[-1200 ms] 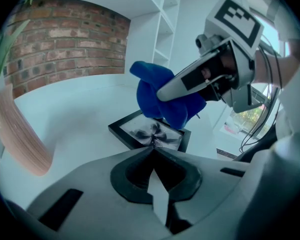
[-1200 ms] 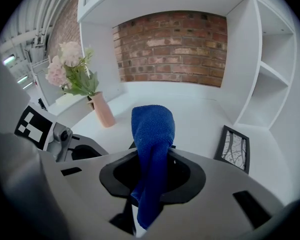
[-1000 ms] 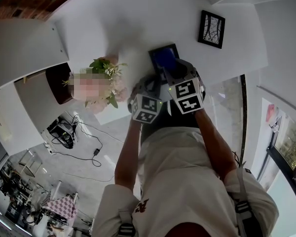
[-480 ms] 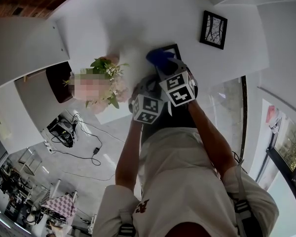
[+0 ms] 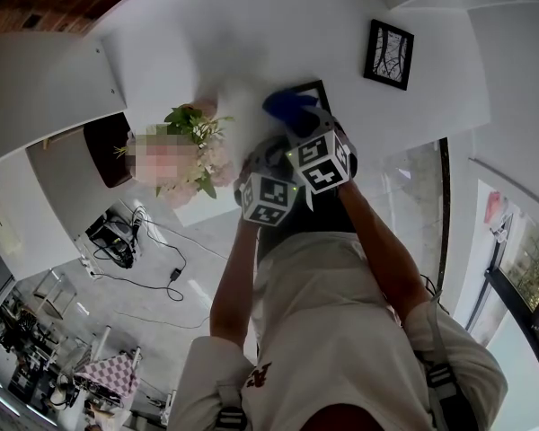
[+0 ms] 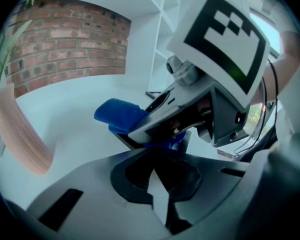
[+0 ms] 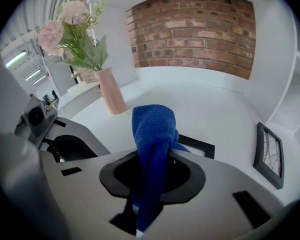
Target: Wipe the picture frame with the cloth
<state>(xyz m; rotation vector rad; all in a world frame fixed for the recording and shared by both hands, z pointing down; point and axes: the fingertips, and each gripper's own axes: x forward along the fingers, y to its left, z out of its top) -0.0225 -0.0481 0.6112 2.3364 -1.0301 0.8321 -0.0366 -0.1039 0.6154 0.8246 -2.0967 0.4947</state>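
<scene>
Above picture frame (image 7: 195, 144), right hand-held gripper (image 7: 149, 194) (clamped) holds cloth (image 7: 152, 126).

White alcove: red-brick back wall (image 7: 190, 29), white side walls, white counter (image 7: 215, 109). Pink vase (image 7: 111, 91) with pink flowers (image 7: 65, 19) upright on counter, left. Black-framed print (image 7: 270, 154) at right edge, near side wall. White open shelving (image 6: 162, 19) beside brickwork. Below counter: pale glossy floor (image 5: 153, 285), black cables (image 5: 117, 241), clutter (image 5: 63, 375) in far corner. Window (image 5: 530, 250) at right. Strip lights (image 7: 20, 59) lit.
</scene>
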